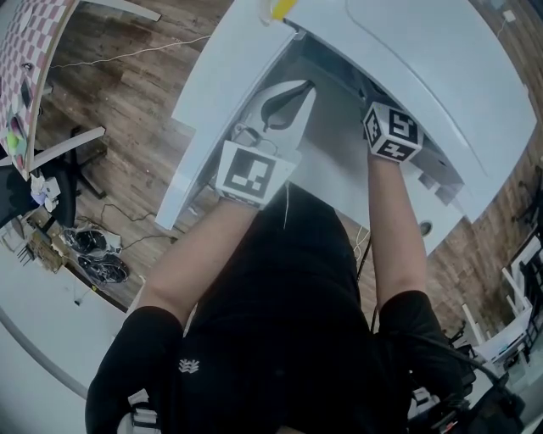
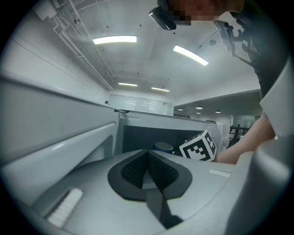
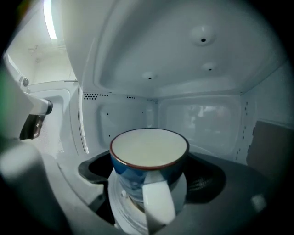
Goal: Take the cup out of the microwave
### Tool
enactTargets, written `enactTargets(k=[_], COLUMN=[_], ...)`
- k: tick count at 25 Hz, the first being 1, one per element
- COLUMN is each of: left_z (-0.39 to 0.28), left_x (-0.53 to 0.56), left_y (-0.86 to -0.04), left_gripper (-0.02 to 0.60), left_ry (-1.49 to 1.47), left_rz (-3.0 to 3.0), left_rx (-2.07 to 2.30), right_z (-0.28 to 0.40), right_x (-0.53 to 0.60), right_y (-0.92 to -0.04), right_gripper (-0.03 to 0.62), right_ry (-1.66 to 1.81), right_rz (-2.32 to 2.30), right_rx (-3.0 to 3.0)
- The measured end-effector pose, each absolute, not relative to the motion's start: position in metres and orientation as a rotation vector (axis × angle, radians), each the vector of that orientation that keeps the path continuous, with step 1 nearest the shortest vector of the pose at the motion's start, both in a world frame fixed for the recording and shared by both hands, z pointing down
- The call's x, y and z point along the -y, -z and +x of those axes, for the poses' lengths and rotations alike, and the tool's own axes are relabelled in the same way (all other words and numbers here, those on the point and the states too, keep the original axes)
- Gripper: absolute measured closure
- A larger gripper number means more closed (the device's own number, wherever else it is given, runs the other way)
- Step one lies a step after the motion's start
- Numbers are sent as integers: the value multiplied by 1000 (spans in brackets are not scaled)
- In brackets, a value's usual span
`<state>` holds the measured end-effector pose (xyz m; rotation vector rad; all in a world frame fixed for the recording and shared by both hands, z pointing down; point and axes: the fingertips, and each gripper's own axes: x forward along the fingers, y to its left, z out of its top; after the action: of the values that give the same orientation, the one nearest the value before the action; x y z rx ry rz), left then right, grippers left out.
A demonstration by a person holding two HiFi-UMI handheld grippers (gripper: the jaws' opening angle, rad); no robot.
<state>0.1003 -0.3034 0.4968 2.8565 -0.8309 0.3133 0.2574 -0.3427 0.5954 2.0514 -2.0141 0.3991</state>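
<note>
The cup (image 3: 149,158) is blue with a white inside, a brown rim and a white handle (image 3: 158,206) that faces the camera. It stands inside the white microwave (image 1: 424,51), between the jaws of my right gripper (image 3: 151,165), whose black pads (image 3: 209,181) press on both its sides. From the head view only that gripper's marker cube (image 1: 392,131) shows at the oven's mouth. My left gripper (image 1: 299,89) hangs shut and empty just outside the opening. In the left gripper view its pads (image 2: 158,170) meet, and the cup's rim (image 2: 163,147) shows beyond them.
The microwave door (image 1: 229,76) stands swung open to the left, close beside the left gripper. A yellow object (image 1: 282,7) sits at the top edge. At the far left are a desk with a checkered mat (image 1: 34,51), a chair (image 1: 68,169) and cables on the wooden floor (image 1: 93,254).
</note>
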Motion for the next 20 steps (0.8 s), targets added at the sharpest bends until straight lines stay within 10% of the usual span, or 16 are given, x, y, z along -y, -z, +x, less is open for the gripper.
enactTargets(k=[20], left_z=[82], left_x=[284], left_y=[-489], left_gripper=[581], left_ry=[-331], left_rz=[2873], left_rx=[856], right_z=[242], right_x=[321], right_y=[-580], right_gripper=[197], right_ry=[-353], right_rz=[2040], right_rx=[2048])
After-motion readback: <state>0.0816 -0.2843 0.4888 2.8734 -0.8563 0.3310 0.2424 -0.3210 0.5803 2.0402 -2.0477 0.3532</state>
